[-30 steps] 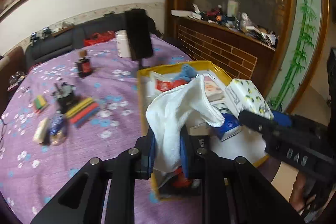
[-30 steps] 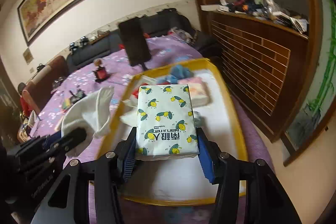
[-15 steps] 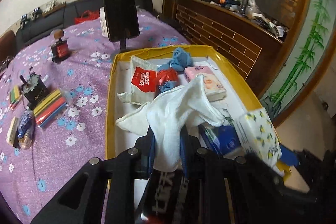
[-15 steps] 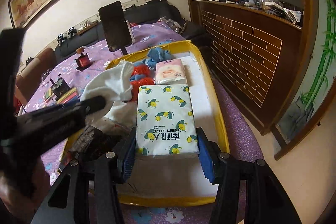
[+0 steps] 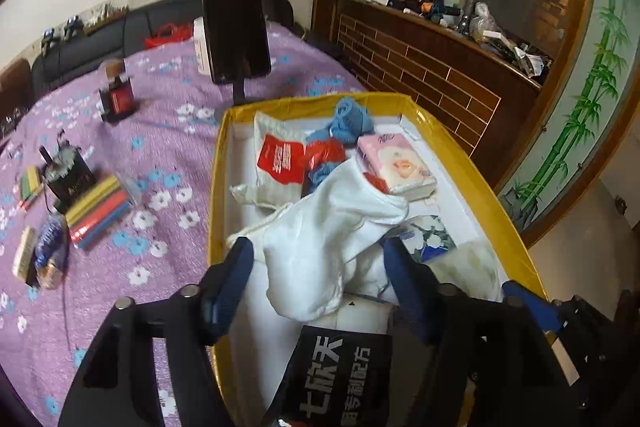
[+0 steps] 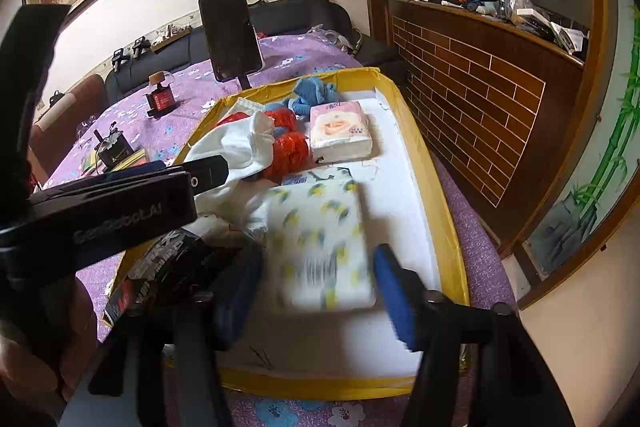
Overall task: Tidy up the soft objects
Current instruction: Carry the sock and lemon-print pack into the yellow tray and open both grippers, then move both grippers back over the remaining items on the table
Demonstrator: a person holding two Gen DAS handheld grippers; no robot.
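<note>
- Your left gripper [image 5: 320, 263]: jaws opening, pads clear of the white sock [image 5: 320, 243], which lies in the yellow tray [image 5: 214, 187].
- Your right gripper [image 6: 316, 287]: jaws opening, lemon-print tissue pack [image 6: 320, 247] loose between them on the tray floor.

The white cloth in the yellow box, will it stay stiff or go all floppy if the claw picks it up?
Probably floppy: the white cloth lies crumpled, draping over things in the yellow box. It looks light, being thin and soft. It likely won't roll or break, but a loose end could drag over the pink tissue pack that it touches.
</note>
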